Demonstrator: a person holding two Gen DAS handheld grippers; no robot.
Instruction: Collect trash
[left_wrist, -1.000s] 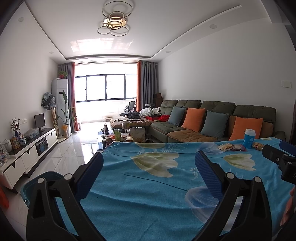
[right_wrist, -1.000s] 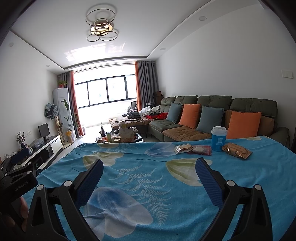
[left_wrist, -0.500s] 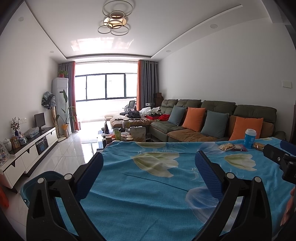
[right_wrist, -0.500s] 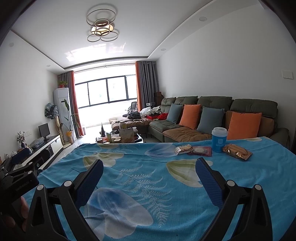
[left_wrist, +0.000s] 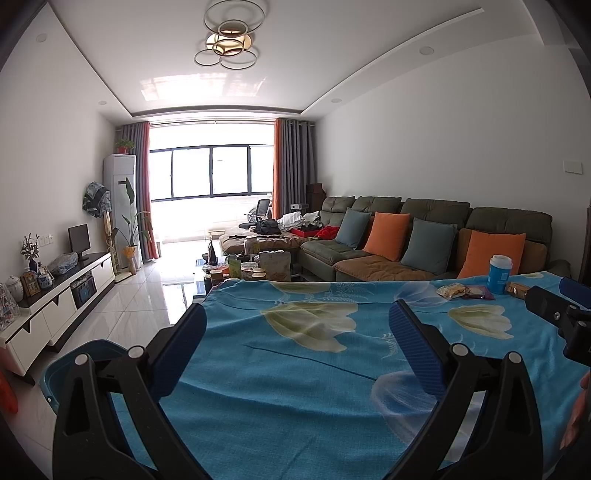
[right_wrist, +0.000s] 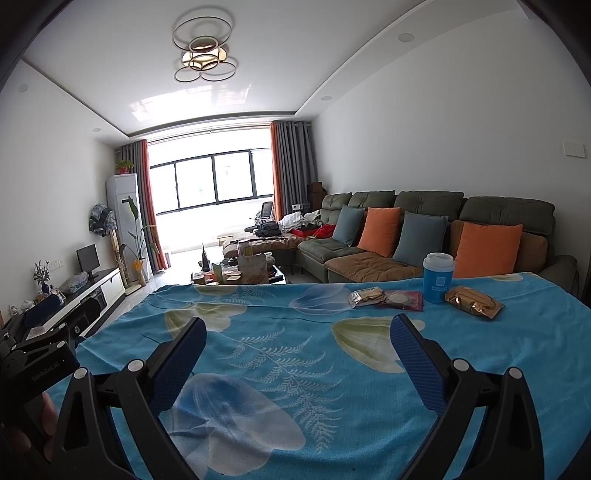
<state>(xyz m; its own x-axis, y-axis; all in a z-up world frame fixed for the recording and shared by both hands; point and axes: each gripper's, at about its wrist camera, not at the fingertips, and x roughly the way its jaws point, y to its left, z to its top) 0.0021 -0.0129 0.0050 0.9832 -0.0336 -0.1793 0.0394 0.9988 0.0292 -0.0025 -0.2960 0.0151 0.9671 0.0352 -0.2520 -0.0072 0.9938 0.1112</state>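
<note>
At the far right of the table with the blue flowered cloth (right_wrist: 280, 354) lies the trash: a blue paper cup with a white lid (right_wrist: 437, 277), a gold snack bag (right_wrist: 473, 302), a silver cracker wrapper (right_wrist: 365, 296) and a dark red packet (right_wrist: 400, 300). The left wrist view shows the same cup (left_wrist: 499, 273) and wrappers (left_wrist: 463, 291) far off to the right. My right gripper (right_wrist: 295, 347) is open over the cloth, well short of the trash, holding nothing. My left gripper (left_wrist: 295, 341) is open and empty above the table's left half.
A blue bin (left_wrist: 88, 354) stands on the floor by the table's left edge. Beyond the table are a green sofa with orange and grey cushions (right_wrist: 424, 236), a cluttered coffee table (left_wrist: 255, 266) and a white TV cabinet (left_wrist: 55, 306). Each gripper shows in the other's view.
The two grippers have barely moved; the views have shifted very slightly. Both stay open and empty.
</note>
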